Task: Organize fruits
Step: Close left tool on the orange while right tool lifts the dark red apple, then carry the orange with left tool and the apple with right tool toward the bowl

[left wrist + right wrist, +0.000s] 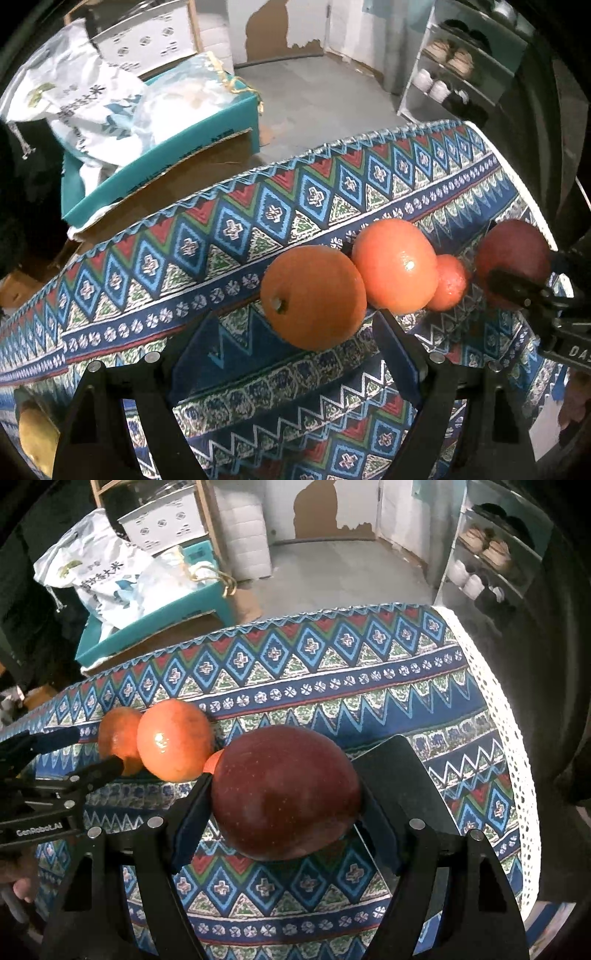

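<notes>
In the left wrist view, an orange (314, 297) sits between the fingers of my left gripper (295, 332), which stand wide with a gap on the left side. Beside it lie a large orange-red fruit (397, 264), a small orange one (448, 282) and a dark red apple (511, 258). In the right wrist view, my right gripper (286, 797) is shut on the red apple (284, 792) just above the patterned tablecloth (332, 686). The orange-red fruit (173, 738) and the orange (118, 738) lie to its left, with the left gripper (99, 753) around the orange.
A teal box (166, 147) holding white printed bags (85, 107) stands beyond the table's far edge. A shoe rack (454, 74) stands at the back right. A yellow fruit (37, 439) shows at the lower left. The cloth's white lace edge (506, 738) marks the table's right side.
</notes>
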A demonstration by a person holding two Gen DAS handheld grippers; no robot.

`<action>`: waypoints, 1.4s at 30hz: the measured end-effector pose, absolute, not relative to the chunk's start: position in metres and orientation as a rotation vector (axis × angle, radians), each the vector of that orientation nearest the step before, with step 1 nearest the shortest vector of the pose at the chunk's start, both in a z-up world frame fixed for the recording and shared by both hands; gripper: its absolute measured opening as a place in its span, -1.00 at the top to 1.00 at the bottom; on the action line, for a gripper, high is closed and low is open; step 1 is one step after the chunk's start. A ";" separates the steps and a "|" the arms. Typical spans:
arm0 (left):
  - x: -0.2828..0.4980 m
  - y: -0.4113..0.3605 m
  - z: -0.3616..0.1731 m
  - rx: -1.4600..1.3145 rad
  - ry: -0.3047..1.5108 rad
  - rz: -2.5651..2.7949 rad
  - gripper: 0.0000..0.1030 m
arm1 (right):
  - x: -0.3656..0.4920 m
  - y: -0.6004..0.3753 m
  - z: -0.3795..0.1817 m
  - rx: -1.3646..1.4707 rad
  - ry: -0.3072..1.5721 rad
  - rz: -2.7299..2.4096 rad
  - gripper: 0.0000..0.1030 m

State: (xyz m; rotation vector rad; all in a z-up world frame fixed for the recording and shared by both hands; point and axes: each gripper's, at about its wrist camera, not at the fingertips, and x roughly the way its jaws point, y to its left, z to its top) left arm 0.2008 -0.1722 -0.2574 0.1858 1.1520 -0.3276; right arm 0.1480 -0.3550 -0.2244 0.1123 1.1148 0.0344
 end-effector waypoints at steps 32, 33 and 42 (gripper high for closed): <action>0.189 -0.155 -0.262 0.115 1.147 -0.383 -0.24 | 0.147 -0.341 -0.215 0.075 1.101 0.043 -0.50; 0.188 -0.154 -0.260 0.111 1.145 -0.381 -0.24 | 0.146 -0.340 -0.213 0.072 1.098 0.044 -0.50; 0.168 -0.141 -0.227 0.073 1.092 -0.370 -0.24 | 0.135 -0.330 -0.190 0.042 1.052 0.058 -0.50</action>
